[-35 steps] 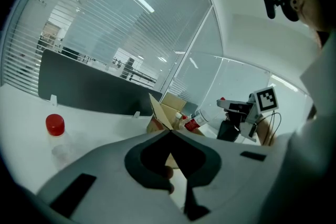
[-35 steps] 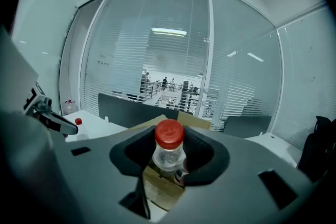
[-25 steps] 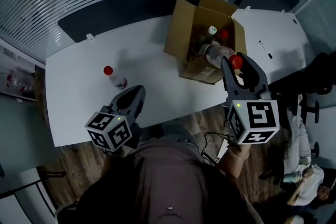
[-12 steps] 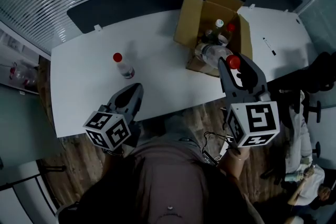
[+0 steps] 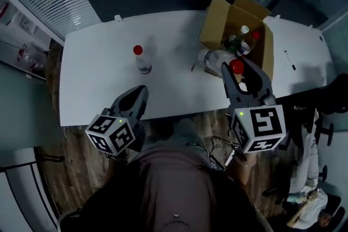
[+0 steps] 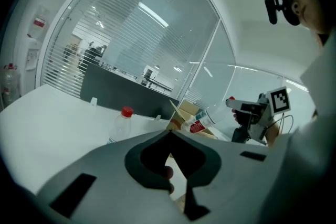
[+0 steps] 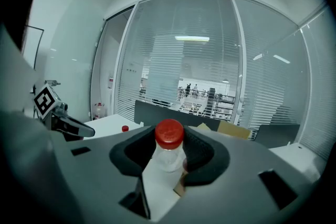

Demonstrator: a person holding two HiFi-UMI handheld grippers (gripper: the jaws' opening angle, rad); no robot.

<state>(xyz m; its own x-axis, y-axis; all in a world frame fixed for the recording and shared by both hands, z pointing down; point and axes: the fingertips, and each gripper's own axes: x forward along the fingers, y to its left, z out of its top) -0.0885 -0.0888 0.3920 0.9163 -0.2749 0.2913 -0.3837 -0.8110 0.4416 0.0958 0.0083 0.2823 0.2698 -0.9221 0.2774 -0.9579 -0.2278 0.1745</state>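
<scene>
Grey left gripper point(image 5: 137, 96) and right gripper point(image 5: 239, 74), black-and-white marker cubes point(image 5: 111, 135), brown shirt point(image 5: 174, 193).

The left gripper point(image 5: 140, 91) is pointing forward, close in front of the person's body; its jaws are pressing together at the tips with nothing between them; the right gripper point(image 5: 238, 69) is reaching farther out; its jaws are squeezing the cap end of a bottle point(image 7: 167, 157); both marker cubes are sitting at the back ends, nearest the person.
</scene>
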